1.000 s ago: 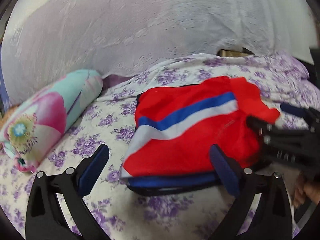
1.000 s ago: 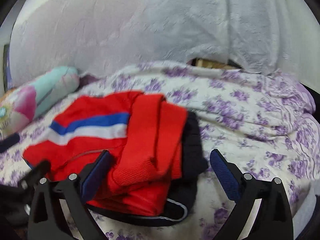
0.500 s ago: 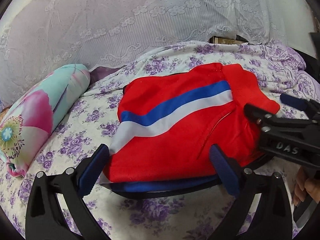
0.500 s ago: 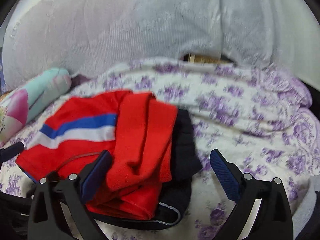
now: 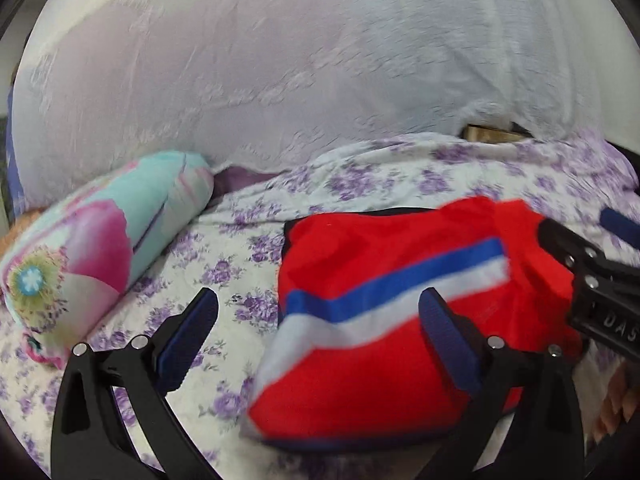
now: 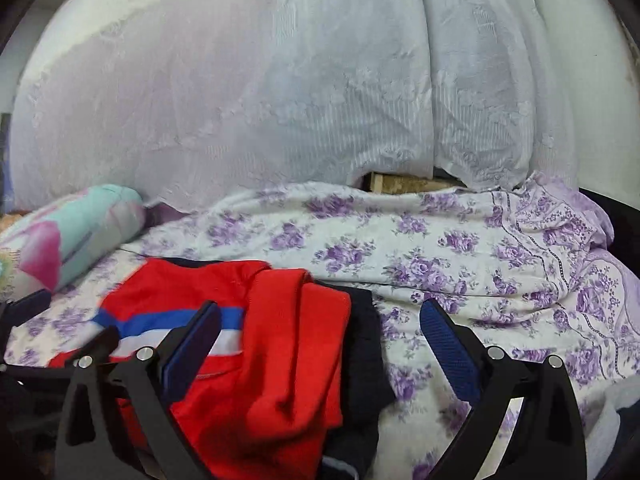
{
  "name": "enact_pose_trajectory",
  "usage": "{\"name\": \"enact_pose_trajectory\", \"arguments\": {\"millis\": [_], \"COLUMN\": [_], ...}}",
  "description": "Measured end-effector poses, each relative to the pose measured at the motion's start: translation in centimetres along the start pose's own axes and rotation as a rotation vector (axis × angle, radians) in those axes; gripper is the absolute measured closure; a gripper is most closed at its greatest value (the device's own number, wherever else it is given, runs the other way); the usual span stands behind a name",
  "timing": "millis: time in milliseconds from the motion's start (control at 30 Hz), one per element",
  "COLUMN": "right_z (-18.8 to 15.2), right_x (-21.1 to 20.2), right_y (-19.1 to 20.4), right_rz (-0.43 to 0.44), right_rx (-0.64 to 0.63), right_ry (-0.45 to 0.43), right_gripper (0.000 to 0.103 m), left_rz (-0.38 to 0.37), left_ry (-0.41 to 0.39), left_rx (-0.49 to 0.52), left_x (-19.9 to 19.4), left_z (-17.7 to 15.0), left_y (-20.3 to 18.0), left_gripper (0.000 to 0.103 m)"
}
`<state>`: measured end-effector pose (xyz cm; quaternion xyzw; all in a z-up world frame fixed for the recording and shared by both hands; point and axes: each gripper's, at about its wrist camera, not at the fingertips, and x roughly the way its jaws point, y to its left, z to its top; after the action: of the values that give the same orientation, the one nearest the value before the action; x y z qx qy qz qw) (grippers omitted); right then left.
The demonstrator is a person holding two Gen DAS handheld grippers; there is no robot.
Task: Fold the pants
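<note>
While the folded red pants (image 5: 384, 320) lay on the purple-flowered bedsheet (image 6: 460, 248), the left gripper (image 5: 320, 320) hung over their near edge, jaws spread wide, nothing held. The right gripper (image 6: 320, 332) was likewise agape above the red cuffs. A floral bolster (image 5: 88, 248) lay well left, apart.
</note>
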<state>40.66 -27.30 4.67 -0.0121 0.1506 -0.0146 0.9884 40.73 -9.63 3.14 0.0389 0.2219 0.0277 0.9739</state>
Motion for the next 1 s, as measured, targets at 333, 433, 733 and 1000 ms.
{"name": "enact_pose_trajectory", "arguments": {"millis": [333,433,733,1000], "right_z": [1.3,1.9,0.9,1.6], "right_x": [8.4,7.2,7.9,4.5], "right_y": [-2.8,-4.0,1.7,0.9], "right_rz": [0.051,0.089,0.033,0.076], "right_rx": [0.137,0.24,-0.033,0.018], "right_ry": [0.237,0.237,0.302,0.2], "right_gripper": [0.003,0.003,0.004,0.004], "left_rz": [-0.02,-0.041,-0.048,-0.094], "left_ry": [0.168,0.164,0.15,0.168], "left_rx": [-0.078,-0.101,-0.141,-0.194], "left_x": [6.9,6.6,5.7,4.7], "left_z": [1.1,0.9,0.4,-0.5], "left_y": [1.2,1.5,2.1,3.2], "left_gripper": [0.005,0.005,0.005,0.005]}}
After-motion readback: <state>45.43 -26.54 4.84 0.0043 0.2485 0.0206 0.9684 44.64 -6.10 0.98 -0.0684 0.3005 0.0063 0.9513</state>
